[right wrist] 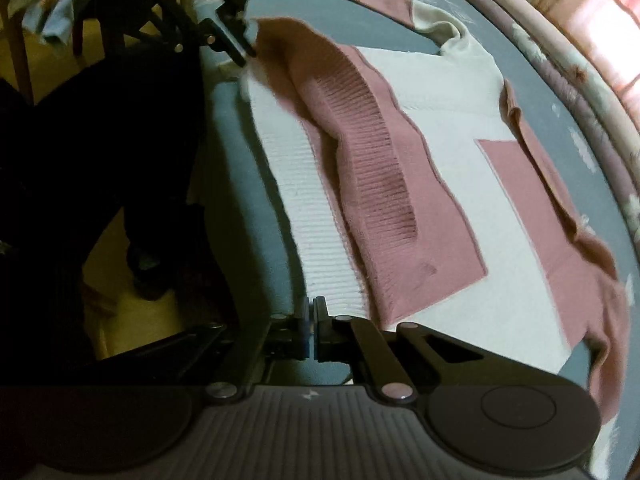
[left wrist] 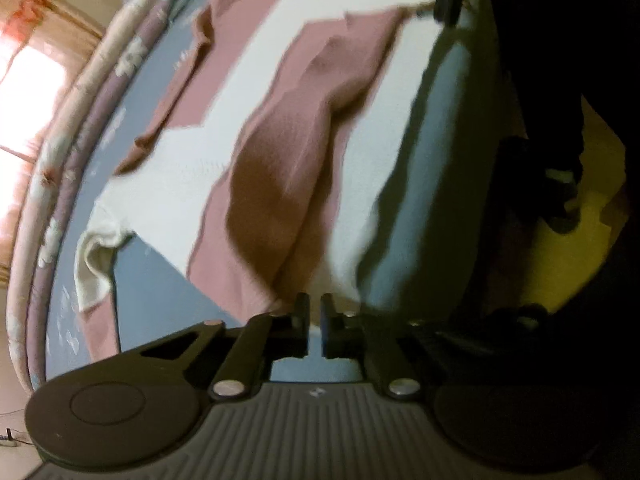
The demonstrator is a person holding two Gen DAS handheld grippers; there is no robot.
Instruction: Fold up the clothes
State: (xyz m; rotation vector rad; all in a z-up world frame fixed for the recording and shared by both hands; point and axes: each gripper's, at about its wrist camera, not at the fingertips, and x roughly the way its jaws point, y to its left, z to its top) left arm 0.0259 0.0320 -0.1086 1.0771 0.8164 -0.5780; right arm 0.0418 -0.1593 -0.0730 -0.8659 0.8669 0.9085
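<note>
The left gripper (left wrist: 315, 312) has its jaws pressed almost together, with only a thin gap, and the near edge of the pink and white sweater (left wrist: 260, 140) seems pinched between them, though blur makes the contact itself hard to see. The right gripper (right wrist: 311, 312) is likewise nearly closed, at the white ribbed hem of the same sweater (right wrist: 400, 168); whether it really holds cloth I cannot tell for sure. In the right wrist view the left gripper (right wrist: 244, 54) is seen at the far corner of that near edge, touching the fabric.

I judge that the step in hand is a fold of the near side: both tools sit along one edge, and a raised pink ridge runs down the middle between them. This could be the edge being lifted to go over, or just laid down. The next move, either way, calls for both ends to travel evenly so the edge stays straight.

The sweater lies spread on the blue bed cover (left wrist: 160, 280), stretching away from both tools toward the flowered quilt (left wrist: 80, 100) at the far side.
</note>
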